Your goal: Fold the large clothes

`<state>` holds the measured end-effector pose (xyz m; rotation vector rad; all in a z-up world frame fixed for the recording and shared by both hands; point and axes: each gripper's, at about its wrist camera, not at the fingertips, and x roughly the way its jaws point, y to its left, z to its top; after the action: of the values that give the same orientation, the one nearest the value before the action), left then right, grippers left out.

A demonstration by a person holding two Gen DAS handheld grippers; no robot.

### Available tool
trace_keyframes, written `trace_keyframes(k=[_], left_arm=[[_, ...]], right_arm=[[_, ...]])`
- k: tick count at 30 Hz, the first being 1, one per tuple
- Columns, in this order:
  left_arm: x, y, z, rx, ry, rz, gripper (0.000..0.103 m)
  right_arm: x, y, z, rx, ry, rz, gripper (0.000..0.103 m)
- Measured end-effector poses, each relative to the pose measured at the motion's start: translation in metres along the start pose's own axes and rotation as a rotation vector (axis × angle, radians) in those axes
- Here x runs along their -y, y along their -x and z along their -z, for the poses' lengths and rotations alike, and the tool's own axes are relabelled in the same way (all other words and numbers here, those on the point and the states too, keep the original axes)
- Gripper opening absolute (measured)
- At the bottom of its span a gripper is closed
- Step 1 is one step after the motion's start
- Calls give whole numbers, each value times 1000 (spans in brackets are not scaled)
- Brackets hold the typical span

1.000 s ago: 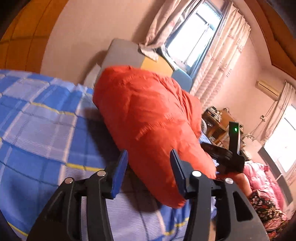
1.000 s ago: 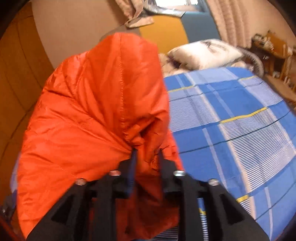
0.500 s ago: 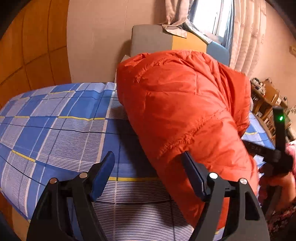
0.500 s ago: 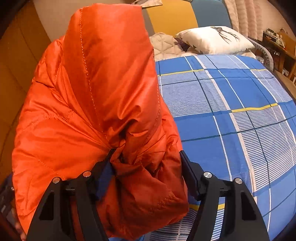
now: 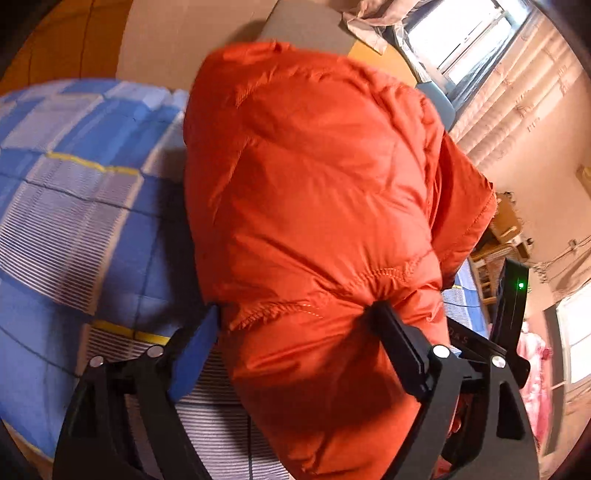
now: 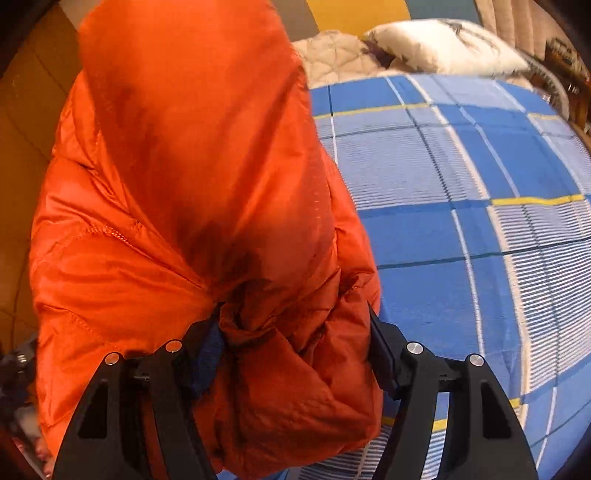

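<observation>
A puffy orange down jacket (image 5: 314, 192) is bunched up above the blue checked bed (image 5: 74, 206). My left gripper (image 5: 295, 332) is wide open with the jacket's bulk sitting between its fingers. In the right wrist view the jacket (image 6: 184, 184) fills the left half of the frame. My right gripper (image 6: 295, 332) is also open, its jaws spread around a thick bundle of orange fabric. The right gripper's body with a green light (image 5: 517, 295) shows behind the jacket in the left wrist view.
The bed's blue checked sheet (image 6: 461, 203) spreads to the right. A white pillow (image 6: 443, 44) and a beige quilt (image 6: 332, 59) lie at the head. A headboard (image 5: 306, 29), a curtained window (image 5: 480, 44) and a wooden desk (image 5: 506, 229) stand behind.
Both grippers have moved in on the jacket, so its bulk now sits between each pair of jaws. The right gripper opened from shut on the fabric. The left jaws spread wider.
</observation>
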<state>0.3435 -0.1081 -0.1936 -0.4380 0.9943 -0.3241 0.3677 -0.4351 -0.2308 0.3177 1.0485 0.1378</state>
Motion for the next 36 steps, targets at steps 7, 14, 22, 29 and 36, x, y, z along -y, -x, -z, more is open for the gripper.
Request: trace_keyframes(k=[7, 14, 22, 29, 36], left_arm=[[0, 1, 5, 25, -84, 42, 58], [-30, 27, -1, 62, -113, 48, 43], [-106, 98, -9, 129, -139, -28, 41], [-155, 108, 16, 165, -116, -140, 49], [-151, 109, 22, 209, -139, -164, 49]], right_arm=[[-8, 7, 7, 22, 8, -30, 41], [-38, 13, 23, 33, 12, -127, 31], [-125, -8, 58, 43, 58, -284, 30], [-163, -25, 79, 157, 99, -224, 31], [-168, 10, 91, 224, 91, -145, 40]])
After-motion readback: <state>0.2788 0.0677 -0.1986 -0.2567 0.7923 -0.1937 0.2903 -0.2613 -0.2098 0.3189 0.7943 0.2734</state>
